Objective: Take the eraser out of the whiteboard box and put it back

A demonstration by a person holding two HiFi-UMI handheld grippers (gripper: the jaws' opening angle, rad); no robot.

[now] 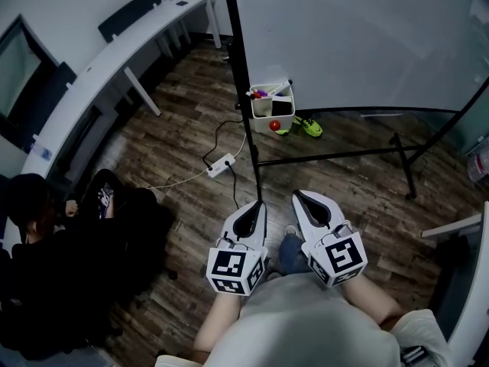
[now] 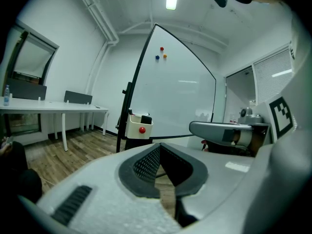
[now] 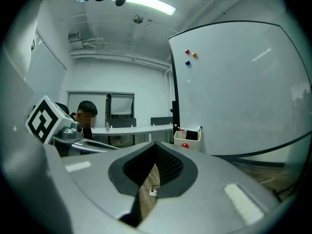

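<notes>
The white whiteboard box (image 1: 270, 112) hangs on the board's black post, far ahead of both grippers. A black eraser (image 1: 281, 107) stands in it beside some markers, with a red ball (image 1: 274, 125) on its front. In the left gripper view the box (image 2: 138, 127) and eraser (image 2: 146, 119) appear small past my jaws; the right gripper view shows the box (image 3: 188, 141) and eraser (image 3: 192, 135) too. My left gripper (image 1: 260, 204) and right gripper (image 1: 298, 196) sit side by side low over the wood floor. Both are shut with nothing held.
The whiteboard's black stand legs (image 1: 403, 165) spread across the floor ahead. A white power strip (image 1: 220, 164) with its cable lies near the post, and green shoes (image 1: 309, 126) sit by the box. A curved white desk (image 1: 114, 61) runs along the left; a person in dark clothes (image 1: 46, 266) sits there.
</notes>
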